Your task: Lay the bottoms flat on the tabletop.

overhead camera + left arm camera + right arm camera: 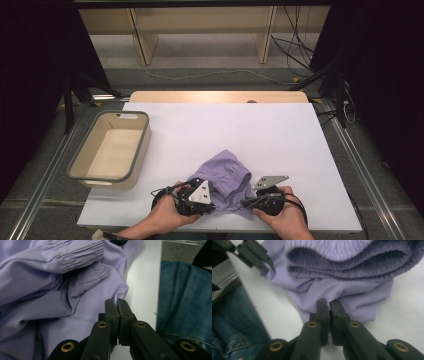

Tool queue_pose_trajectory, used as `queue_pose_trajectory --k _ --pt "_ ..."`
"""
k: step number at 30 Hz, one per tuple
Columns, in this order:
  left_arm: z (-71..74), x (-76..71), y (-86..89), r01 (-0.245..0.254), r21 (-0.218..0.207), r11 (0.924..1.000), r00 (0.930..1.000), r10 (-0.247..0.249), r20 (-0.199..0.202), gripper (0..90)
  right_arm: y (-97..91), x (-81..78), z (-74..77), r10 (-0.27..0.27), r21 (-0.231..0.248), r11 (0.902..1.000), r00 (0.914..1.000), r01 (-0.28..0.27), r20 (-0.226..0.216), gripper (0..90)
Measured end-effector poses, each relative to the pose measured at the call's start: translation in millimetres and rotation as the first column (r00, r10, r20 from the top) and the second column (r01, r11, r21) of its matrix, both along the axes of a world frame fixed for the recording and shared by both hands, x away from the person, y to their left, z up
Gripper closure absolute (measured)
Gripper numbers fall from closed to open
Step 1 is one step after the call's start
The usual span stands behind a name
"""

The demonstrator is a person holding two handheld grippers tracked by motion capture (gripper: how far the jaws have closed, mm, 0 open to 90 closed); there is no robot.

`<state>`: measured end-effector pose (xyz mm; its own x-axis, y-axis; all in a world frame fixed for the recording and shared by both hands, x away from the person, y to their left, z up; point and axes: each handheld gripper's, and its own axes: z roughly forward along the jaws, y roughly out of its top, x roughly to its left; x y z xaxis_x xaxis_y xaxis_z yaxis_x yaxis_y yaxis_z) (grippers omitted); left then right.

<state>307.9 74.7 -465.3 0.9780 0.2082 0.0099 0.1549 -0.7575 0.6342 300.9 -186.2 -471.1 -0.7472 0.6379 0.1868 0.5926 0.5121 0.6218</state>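
On the white table [280, 145], a crumpled lilac garment with an elastic waistband [225, 177] lies near the front edge, at about 6 o'clock. The left gripper [117, 302] pinches a fold of its fabric, jaws pressed together on the cloth at the heap's 7 o'clock side. The right gripper [329, 302] likewise clamps the lilac hem at the heap's 5 o'clock. A beige bin with a grey rim [145, 145] sits at the table's 9 o'clock, well apart from the garment.

Beige bin with grey rim [145, 131] at table's left, white tabletop [260, 135], wooden shelving [200, 22] beyond
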Motion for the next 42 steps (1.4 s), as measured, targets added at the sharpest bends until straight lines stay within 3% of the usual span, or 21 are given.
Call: queue_pose_trajectory --k 6,10,12,14,16,19,21,23,25,31,34,38,40,42 --pt "-1.9 -4.4 3.9 0.021 0.022 0.9995 0.9996 -0.021 -0.017 87.8 2.4 -14.6 -1.0 0.013 0.001 0.9999 0.9993 -0.013 -0.035 86.4" --pt "-1.1 -6.0 5.1 0.016 0.010 0.9998 0.9997 -0.016 -0.019 83.9 0.6 -19.4 -0.3 0.014 0.011 0.9999 0.9990 -0.014 -0.043 78.8" --pt "1.9 -6.3 5.9 0.007 -0.010 0.9999 0.9998 -0.007 -0.019 81.9 -3.2 -19.5 2.4 0.002 0.030 0.9995 0.9989 0.000 -0.047 70.6" --pt "5.4 -6.0 7.3 -0.003 -0.036 0.9994 0.9997 0.002 -0.026 72.7 -12.2 -17.7 8.0 -0.029 0.062 0.9976 0.9993 0.030 -0.024 58.0" --pt "8.6 -5.3 8.9 -0.013 -0.057 0.9983 0.9994 0.011 -0.034 71.2 -15.7 -16.6 10.3 -0.046 0.077 0.9959 0.9988 0.047 -0.016 55.0" --pt "12.6 -3.7 9.8 -0.026 -0.082 0.9963 0.9995 0.024 -0.019 67.0 -29.0 -8.9 18.5 -0.097 0.092 0.9913 0.9948 0.093 0.031 54.0" --pt "15.7 -2.7 9.5 -0.036 -0.099 0.9944 0.9993 0.035 -0.008 66.5 -31.0 -6.2 19.1 -0.104 0.090 0.9910 0.9936 0.100 0.043 55.4" --pt "17.8 -1.6 7.9 -0.043 -0.103 0.9937 0.9990 0.044 0.002 64.0 -33.9 2.8 17.0 -0.121 0.046 0.9919 0.9911 0.118 0.057 64.7" --pt "19.0 -1.4 4.5 -0.052 -0.101 0.9935 0.9986 0.053 0.008 64.0 -33.3 9.5 14.4 -0.116 0.026 0.9931 0.9916 0.114 0.058 66.9" --pt "19.7 2.9 -6.7 -0.068 -0.097 0.9929 0.9973 0.071 0.021 66.2 -30.4 25.6 13.4 -0.108 0.008 0.9941 0.9909 0.108 0.080 64.3" --pt "18.3 6.6 -9.8 -0.082 -0.091 0.9925 0.9963 0.084 0.018 70.4 -24.9 31.7 10.9 -0.078 -0.009 0.9968 0.9934 0.079 0.084 63.1" --pt "17.9 9.2 -9.3 -0.097 -0.096 0.9906 0.9948 0.100 0.022 72.5 -20.1 33.3 8.3 -0.057 -0.013 0.9982 0.9949 0.058 0.084 63.0" --pt "18.2 11.0 -8.3 -0.112 -0.099 0.9888 0.9930 0.115 0.026 74.8 -16.8 32.5 9.4 -0.062 -0.005 0.9980 0.9938 0.063 0.093 75.0" --pt "18.7 13.3 -6.9 -0.122 -0.100 0.9875 0.9915 0.126 0.033 75.6 -16.5 32.2 10.7 -0.072 0.003 0.9974 0.9931 0.072 0.092 79.6"
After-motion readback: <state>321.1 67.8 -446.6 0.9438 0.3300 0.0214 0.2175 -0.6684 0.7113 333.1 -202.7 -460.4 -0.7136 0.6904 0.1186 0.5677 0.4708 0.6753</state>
